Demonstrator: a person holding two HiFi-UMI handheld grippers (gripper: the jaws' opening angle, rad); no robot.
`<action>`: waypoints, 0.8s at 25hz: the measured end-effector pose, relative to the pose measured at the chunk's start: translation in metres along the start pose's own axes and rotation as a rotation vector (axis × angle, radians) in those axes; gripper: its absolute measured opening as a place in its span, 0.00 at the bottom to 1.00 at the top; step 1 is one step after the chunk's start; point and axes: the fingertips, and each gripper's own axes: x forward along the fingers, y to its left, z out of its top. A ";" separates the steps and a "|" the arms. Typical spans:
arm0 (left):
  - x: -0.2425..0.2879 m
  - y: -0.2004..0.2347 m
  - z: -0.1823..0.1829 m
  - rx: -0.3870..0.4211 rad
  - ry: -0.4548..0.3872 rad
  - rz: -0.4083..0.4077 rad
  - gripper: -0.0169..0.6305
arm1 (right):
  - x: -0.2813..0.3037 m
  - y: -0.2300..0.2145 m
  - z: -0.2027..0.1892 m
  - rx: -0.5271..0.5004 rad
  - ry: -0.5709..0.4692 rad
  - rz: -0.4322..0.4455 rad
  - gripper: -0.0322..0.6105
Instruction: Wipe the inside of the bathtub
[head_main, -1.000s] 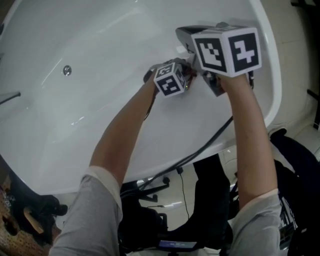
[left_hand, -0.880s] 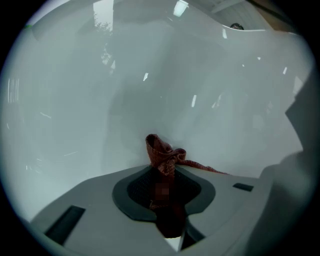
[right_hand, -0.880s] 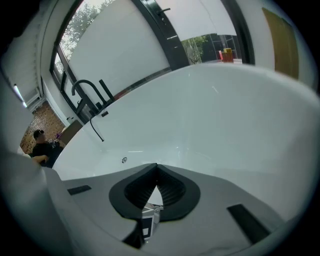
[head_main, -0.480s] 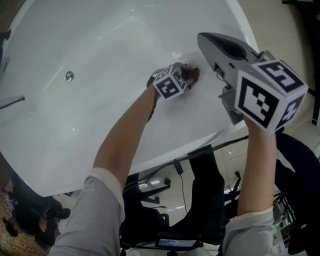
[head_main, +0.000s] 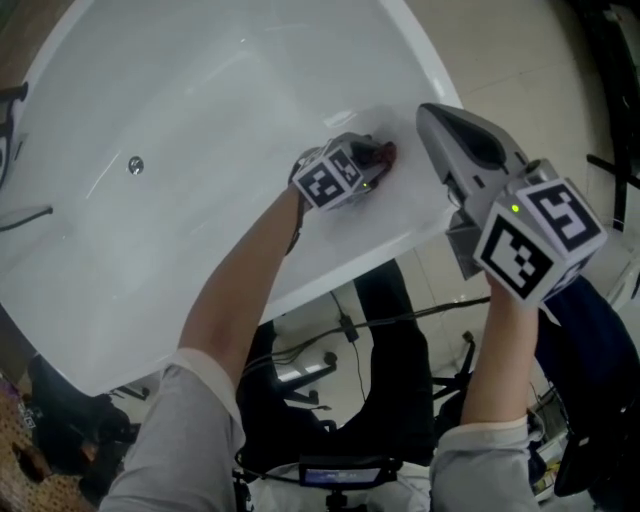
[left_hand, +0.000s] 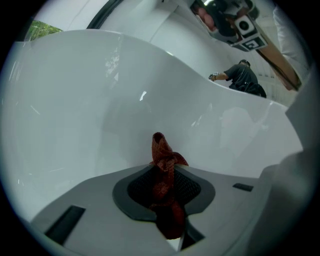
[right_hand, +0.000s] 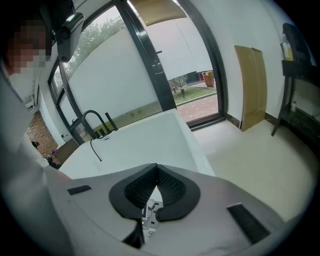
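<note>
Clamping one red cloth (left_hand: 162, 160), left gripper (left_hand: 164, 200) sits inside one bathtub (head_main: 200, 100).

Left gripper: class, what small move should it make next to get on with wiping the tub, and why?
Probably slide the left gripper along the bathtub wall, pressing the cloth to it. Its jaws are shut on the red cloth, which sits at the inner wall near the rim. The right gripper is held off to the side, shut and empty, so the wiping seems to fall to the left.
</note>
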 end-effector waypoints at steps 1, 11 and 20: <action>-0.001 -0.005 0.008 0.003 -0.005 -0.002 0.16 | -0.009 -0.002 -0.004 0.006 0.002 -0.014 0.07; -0.016 -0.050 0.078 0.006 -0.008 0.001 0.16 | -0.086 0.012 -0.029 0.026 0.026 -0.034 0.07; -0.034 -0.086 0.133 0.021 -0.015 -0.002 0.16 | -0.137 -0.003 -0.030 0.115 -0.017 -0.038 0.07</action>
